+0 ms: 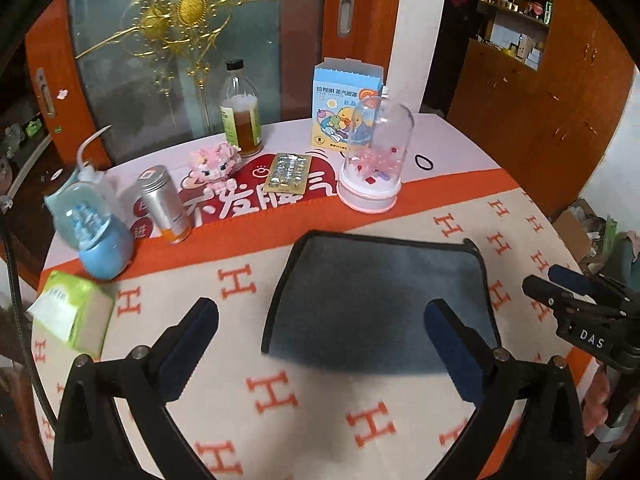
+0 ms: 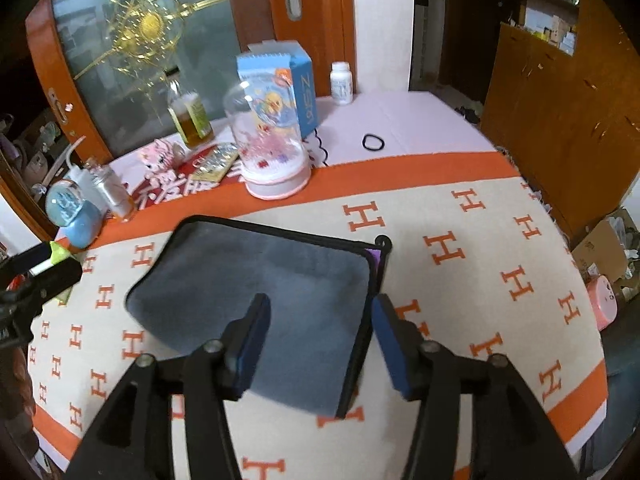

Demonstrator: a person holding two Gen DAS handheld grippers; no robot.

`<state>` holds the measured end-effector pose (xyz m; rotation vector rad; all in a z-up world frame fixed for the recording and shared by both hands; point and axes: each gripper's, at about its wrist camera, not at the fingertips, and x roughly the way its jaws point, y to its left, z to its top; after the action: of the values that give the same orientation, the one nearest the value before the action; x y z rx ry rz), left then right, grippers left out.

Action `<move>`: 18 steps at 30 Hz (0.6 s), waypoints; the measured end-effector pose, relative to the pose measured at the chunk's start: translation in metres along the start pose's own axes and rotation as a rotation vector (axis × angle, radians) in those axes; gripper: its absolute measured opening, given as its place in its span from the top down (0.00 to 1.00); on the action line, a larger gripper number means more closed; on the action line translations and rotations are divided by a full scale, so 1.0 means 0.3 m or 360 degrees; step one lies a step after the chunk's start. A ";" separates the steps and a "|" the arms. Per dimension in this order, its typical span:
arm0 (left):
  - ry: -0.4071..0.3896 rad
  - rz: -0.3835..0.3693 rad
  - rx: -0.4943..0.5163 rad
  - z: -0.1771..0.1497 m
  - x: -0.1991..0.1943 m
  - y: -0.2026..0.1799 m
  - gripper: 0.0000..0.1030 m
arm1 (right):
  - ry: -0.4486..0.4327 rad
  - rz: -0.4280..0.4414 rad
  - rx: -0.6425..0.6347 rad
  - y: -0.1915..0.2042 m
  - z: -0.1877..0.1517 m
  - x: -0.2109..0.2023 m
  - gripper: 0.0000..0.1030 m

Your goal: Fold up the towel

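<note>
Nearest, the left gripper (image 1: 322,338) hangs over the table with its black arms splayed wide and nothing between the blue foam pads (image 1: 448,344). The right gripper (image 2: 320,340) is parted too, gripping nothing; its right pad sits just outside the towel's right hem and its left pad is over the cloth.

The towel (image 1: 380,300) lies flat beneath them both, a soft, napped grey-blue rectangle with rounded corners and a thin black binding. In the right wrist view a small black hanging loop (image 2: 383,241) sticks out at its far right corner, with a sliver of purple beside it.

Under it spreads a fleecy cream blanket (image 1: 312,412) scattered with orange H shapes and framed by a broad orange band.

To the left of the towel sits a green tissue pack (image 1: 74,312). Beyond the band stand a blue snow globe (image 1: 94,228), a brushed metal can (image 1: 164,204), a foil blister pack (image 1: 289,173) and a clear plastic dome (image 1: 374,160) on a pink-rimmed base. Farther back are a glass bottle (image 1: 240,112) of amber liquid, a blue cardboard box (image 1: 344,108) and a black hair tie (image 1: 424,163).
</note>
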<state>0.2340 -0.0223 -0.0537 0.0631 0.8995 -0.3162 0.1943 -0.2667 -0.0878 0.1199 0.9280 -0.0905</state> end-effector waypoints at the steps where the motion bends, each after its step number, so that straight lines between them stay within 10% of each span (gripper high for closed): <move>1: -0.0007 -0.0003 -0.0007 -0.014 -0.028 0.004 0.01 | -0.0016 -0.0006 0.0003 0.011 -0.010 -0.030 0.47; 18: -0.0096 -0.0005 -0.0135 -0.186 -0.396 0.034 0.01 | -0.0173 0.0063 0.0111 0.095 -0.153 -0.386 0.45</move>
<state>0.1258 0.0269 0.0032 -0.0262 0.8526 -0.2811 0.0924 -0.2288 -0.0203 0.1959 0.8141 -0.0920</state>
